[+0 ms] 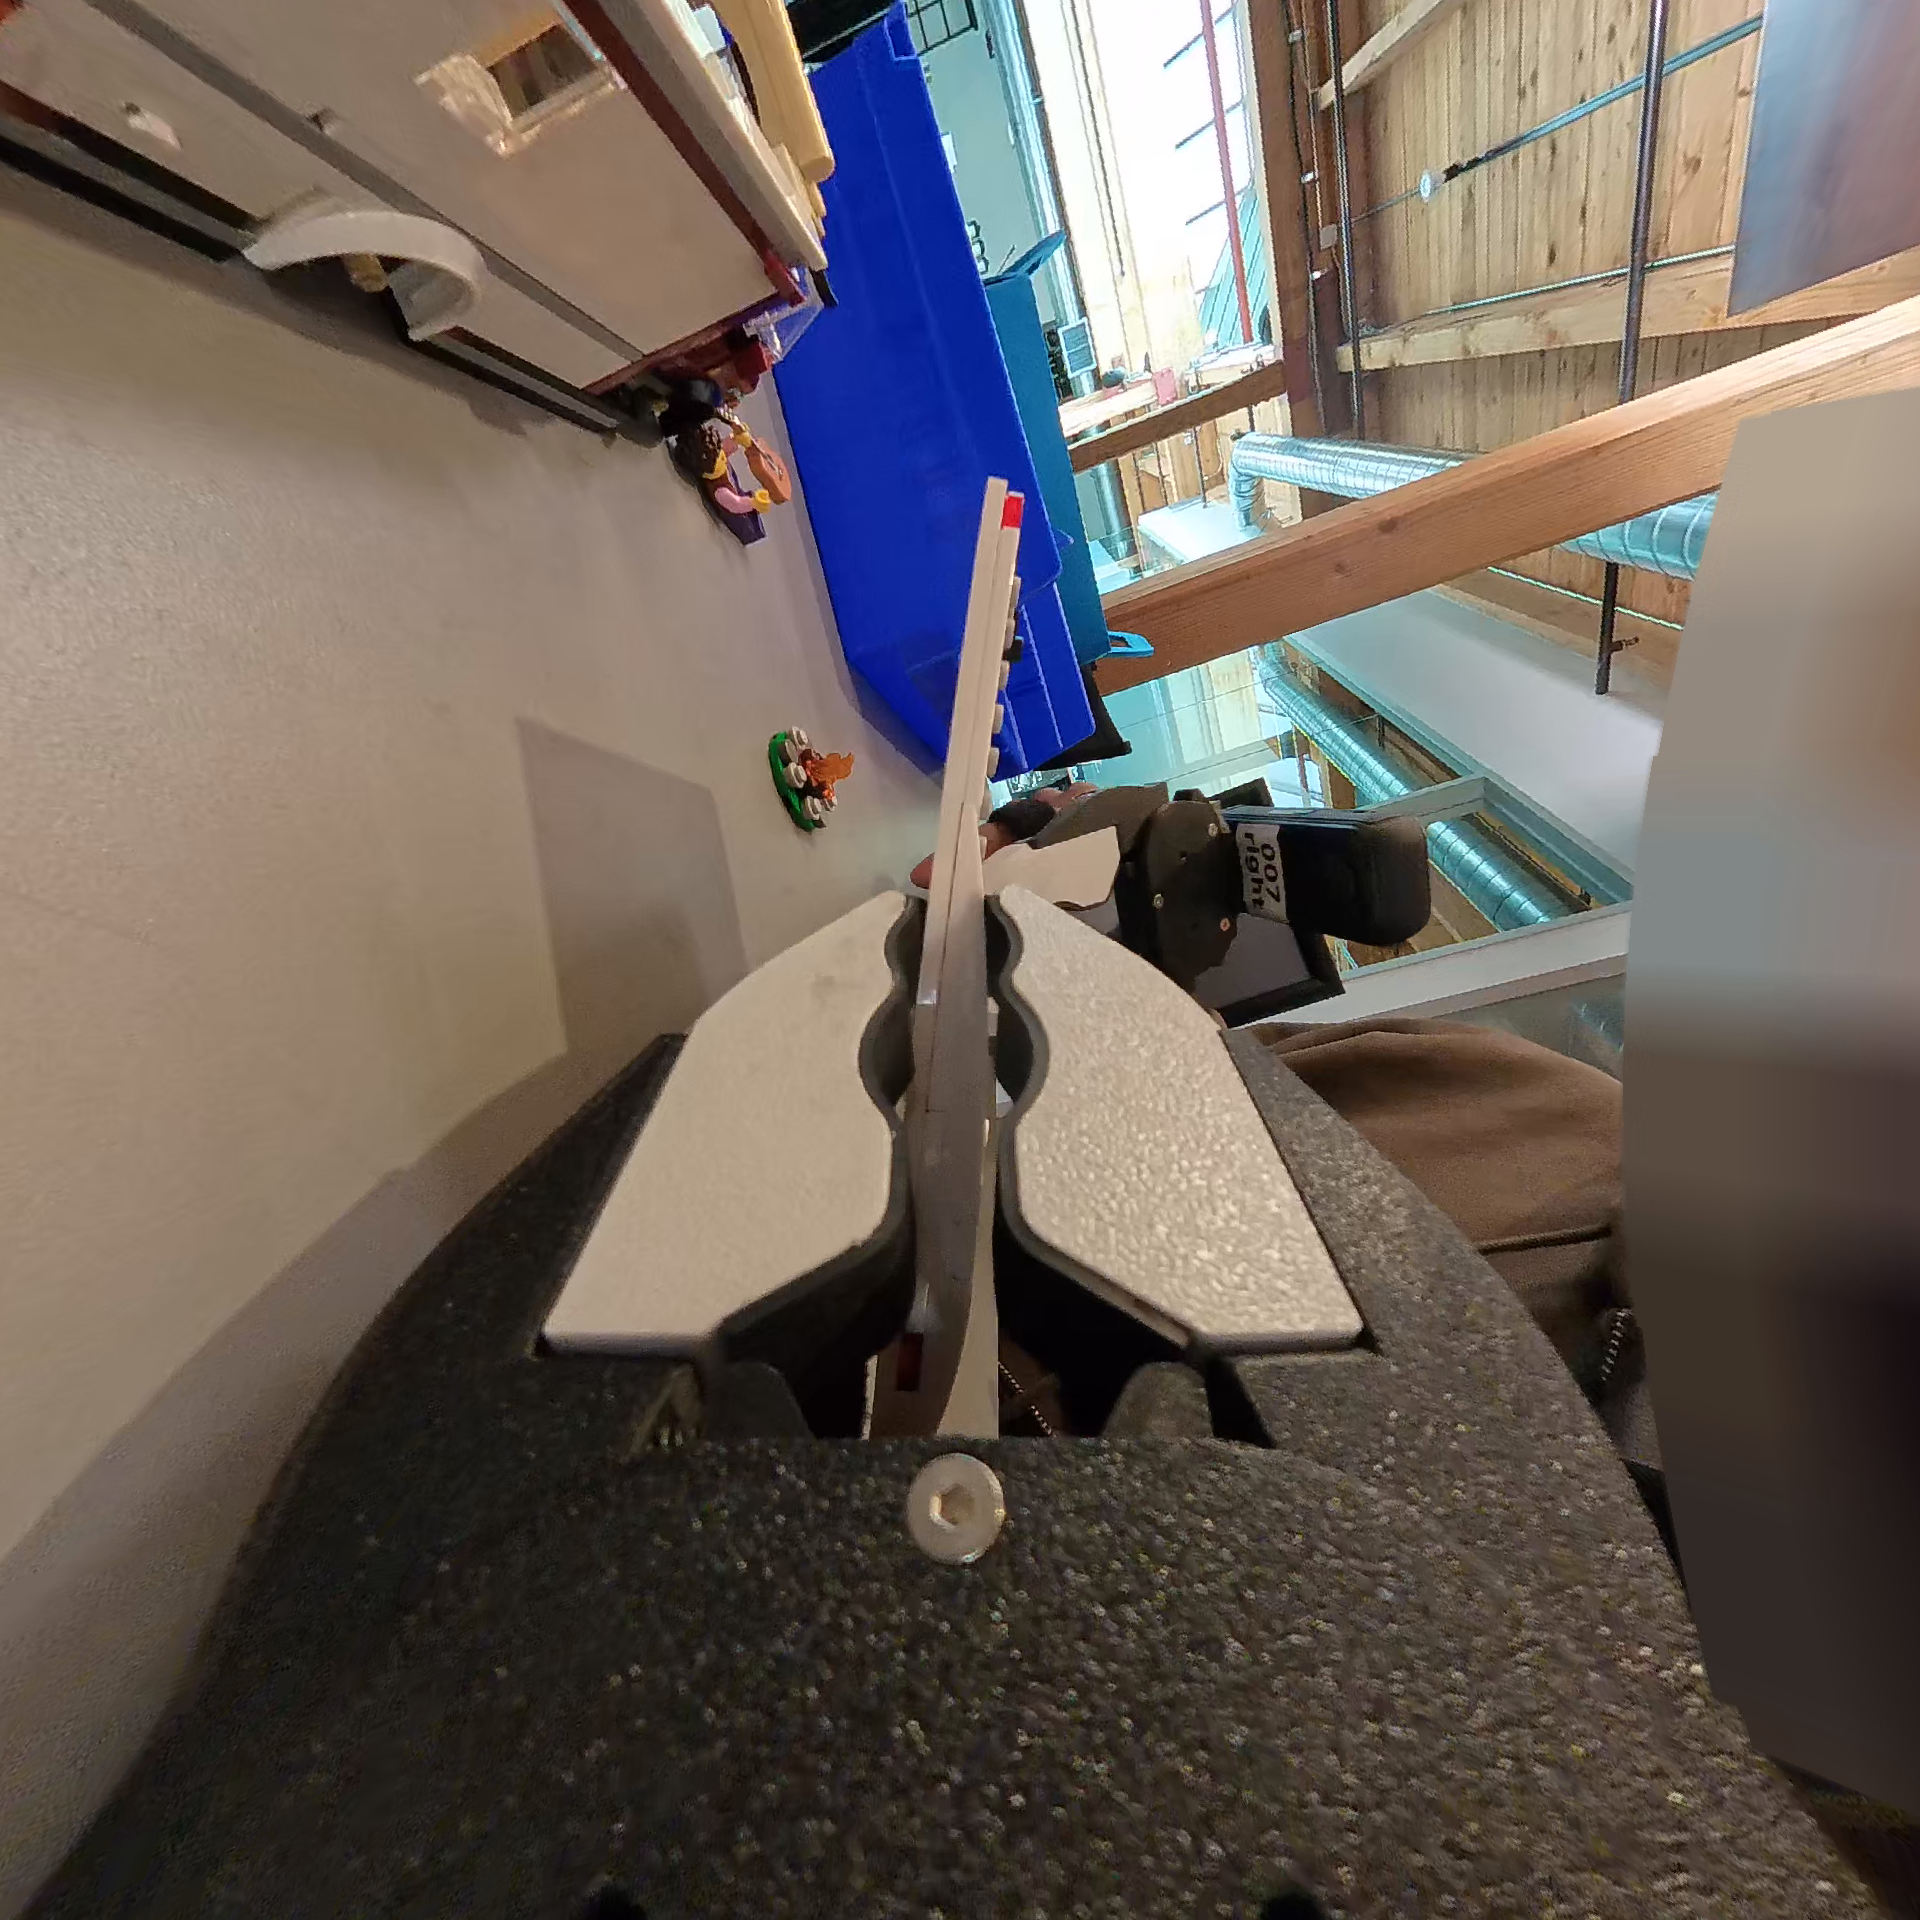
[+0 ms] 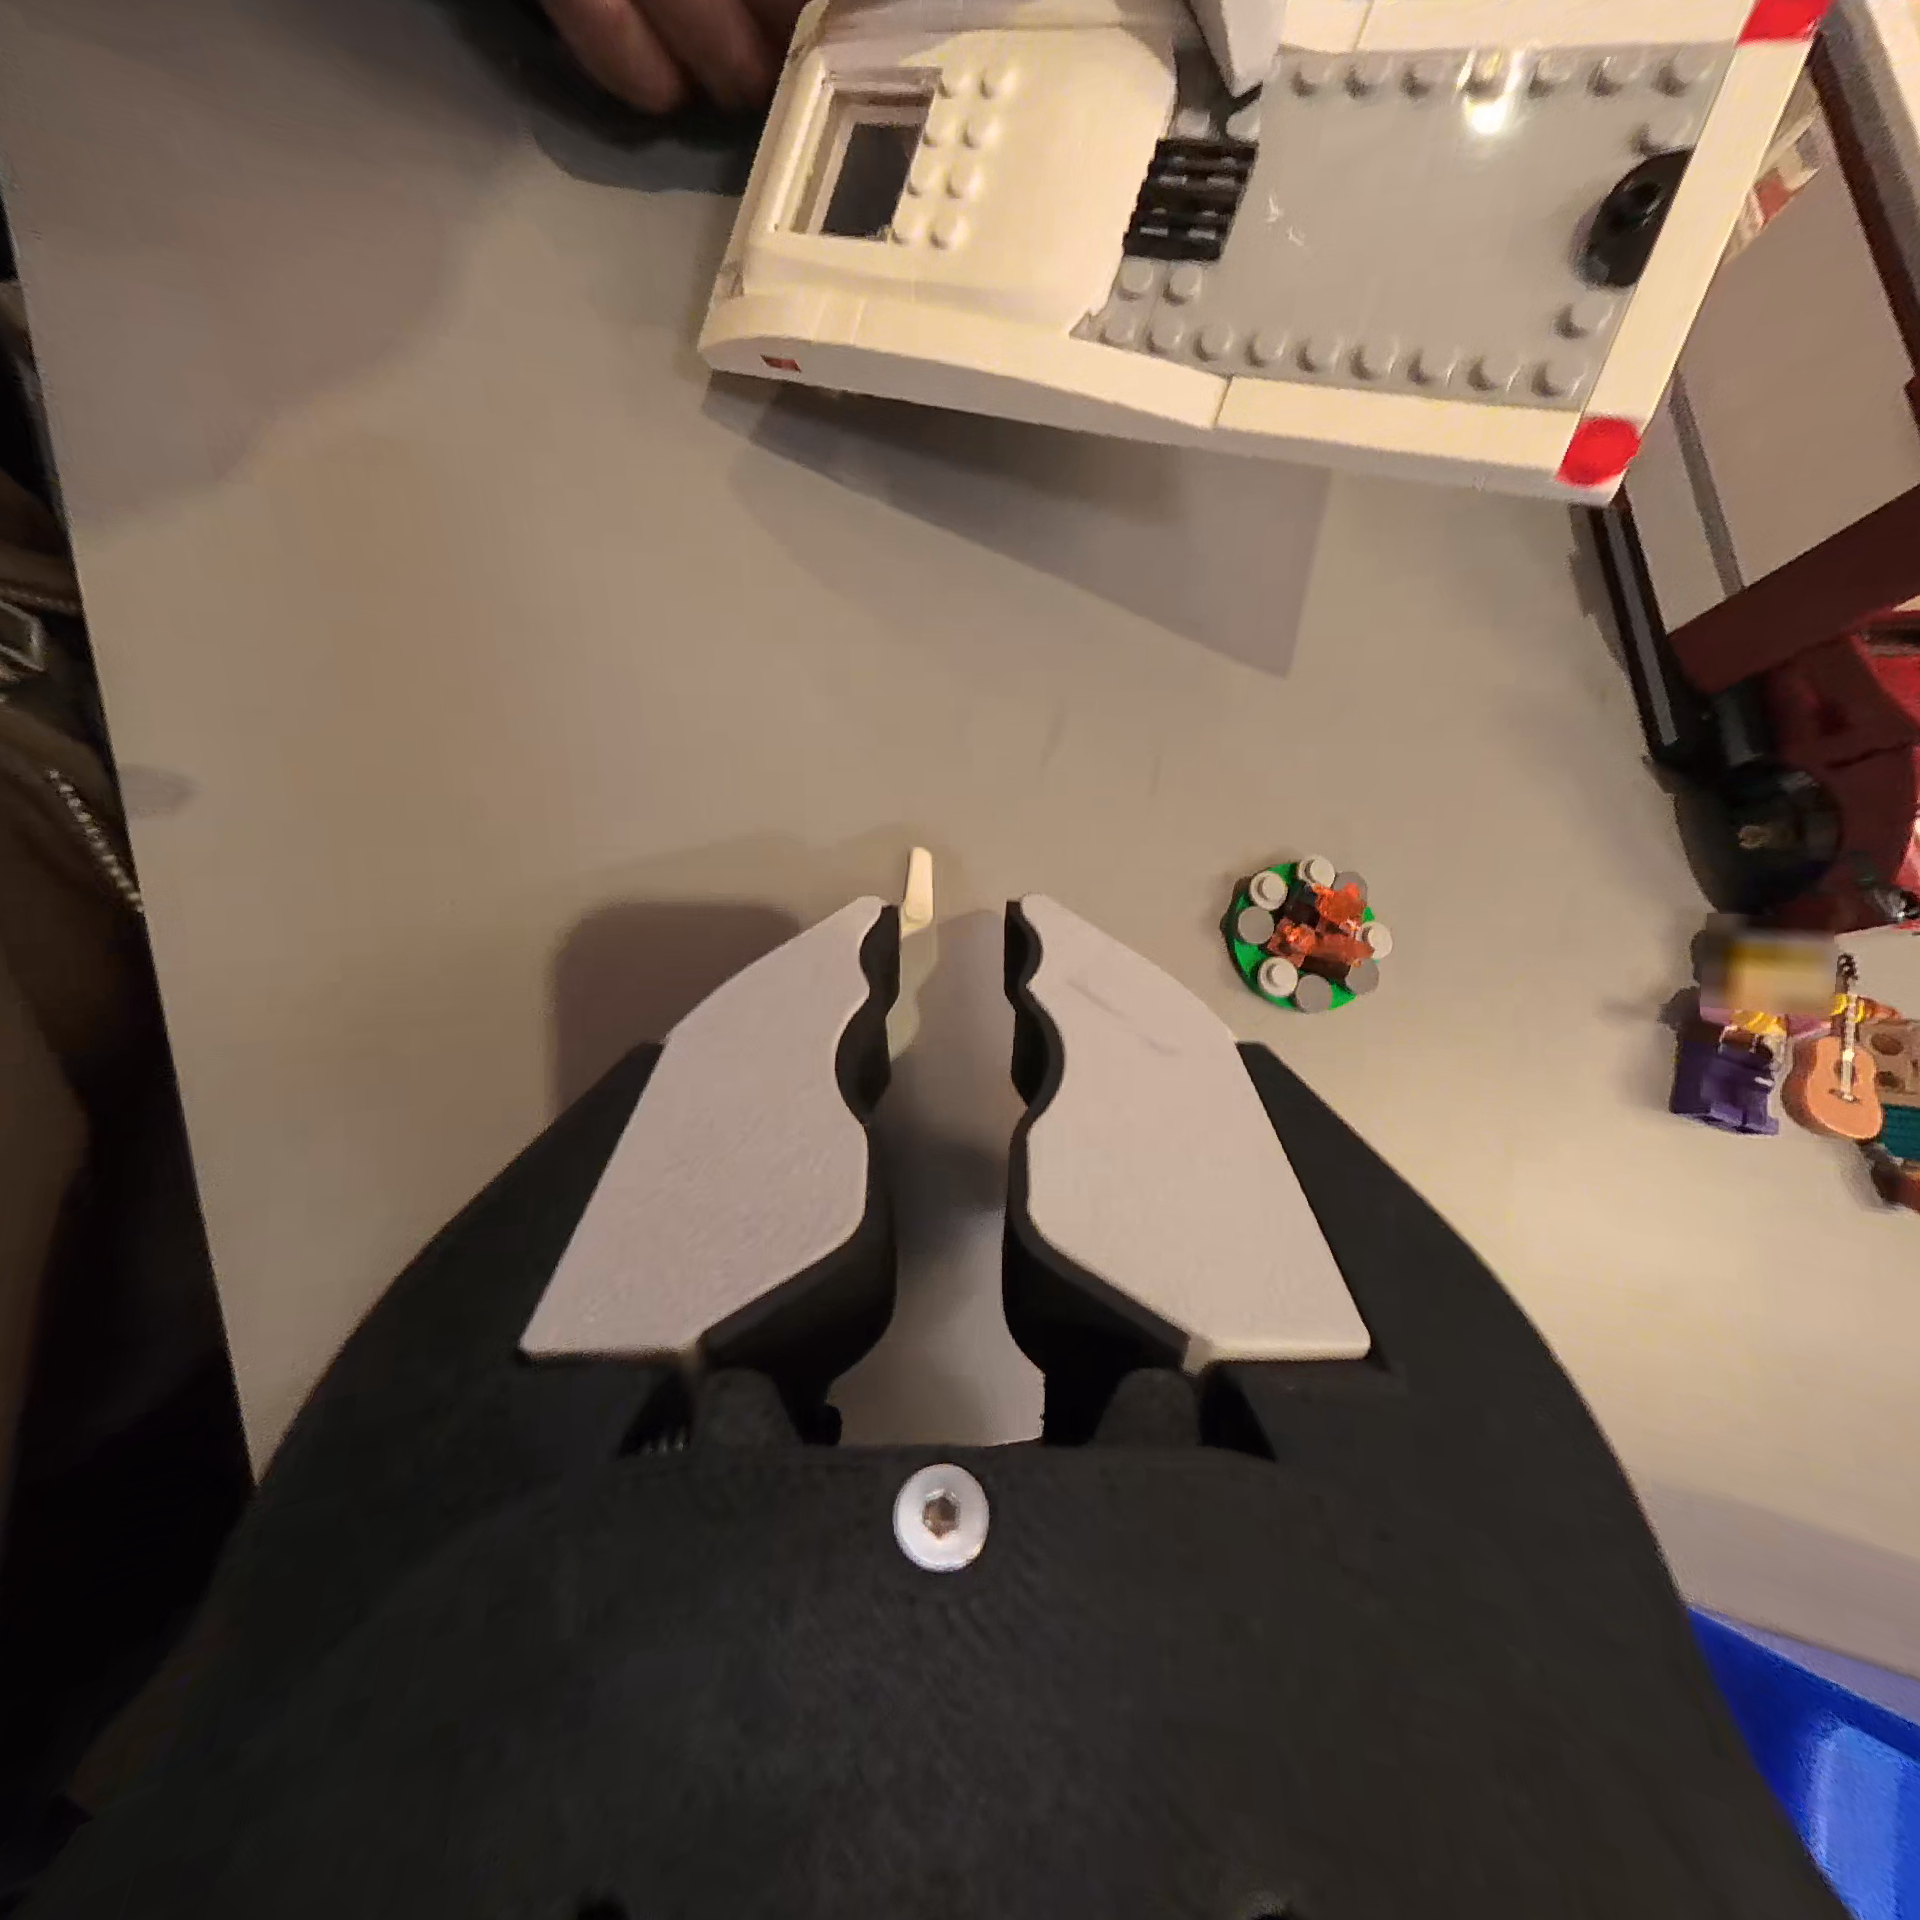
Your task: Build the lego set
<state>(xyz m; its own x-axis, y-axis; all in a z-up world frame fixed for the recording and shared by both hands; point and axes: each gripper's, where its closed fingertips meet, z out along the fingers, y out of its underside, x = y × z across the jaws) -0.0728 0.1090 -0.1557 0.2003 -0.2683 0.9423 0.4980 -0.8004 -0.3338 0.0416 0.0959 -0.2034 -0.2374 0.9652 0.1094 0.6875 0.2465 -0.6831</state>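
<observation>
While the left gripper (image 1: 951, 914) is clamped on the edge of a white brick-built roof panel (image 1: 977, 665), with both pads pressing its two faces, this panel is lifted above the grey surface (image 1: 312, 727) and seen edge-on in the left wrist view. In the right wrist view the same panel (image 2: 1039, 301) shows its broad side: white and grey plates with studs, a small window opening, a black grille and red corner pieces.

Below the panel in the right wrist view, the right gripper (image 2: 945, 935) hovers over the surface with its jaws apart. A small cream sliver piece (image 2: 916, 894) lies against the inner side of its left finger; the right pad does not touch it, so it is not gripped. Whether this piece rests on the surface or sticks to the pad, I cannot tell.

To the right of the panel's lower edge stands a round green campfire build (image 2: 1307, 951) with grey studs and orange flames. Further right lie a small toy figure (image 2: 1730, 1049) and a brown toy guitar (image 2: 1834, 1070). Beyond the panel in the left wrist view stands a blue bin (image 1: 904, 364), and a larger white toy building (image 1: 582, 187) is near it. A person's hand (image 2: 644, 52) rests at the top edge.
</observation>
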